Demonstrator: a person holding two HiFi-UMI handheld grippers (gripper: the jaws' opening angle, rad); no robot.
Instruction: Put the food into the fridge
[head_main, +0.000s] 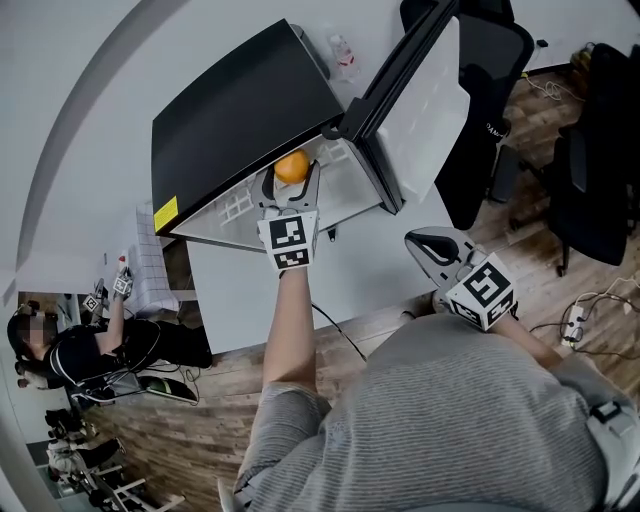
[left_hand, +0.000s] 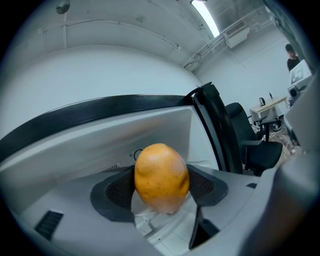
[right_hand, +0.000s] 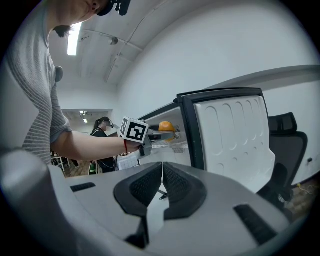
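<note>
**A:** Step in hand right now?

**B:** Carrying the food in. In the head view, my left gripper (head_main: 291, 188) is clamped on the orange fruit (head_main: 292, 165) at centre frame. It sits right at the mouth of the fridge (head_main: 240, 110), whose door (head_main: 425, 100) stands open toward the upper right. My right gripper (head_main: 418, 242) hangs at lower right, apart from the fridge.

**A:** And the left gripper view?

**B:** Both pads (left_hand: 120, 187) press the fruit's sides, and the white fridge interior lies behind it.

**A:** Right gripper view?

**B:** Jaws together with nothing between them. The open door fills the right half.

**A:** Next move?

**B:** By my reckoning, I reach deeper, set the fruit down inside, then spread the jaws. It's round, so it may roll.
</note>
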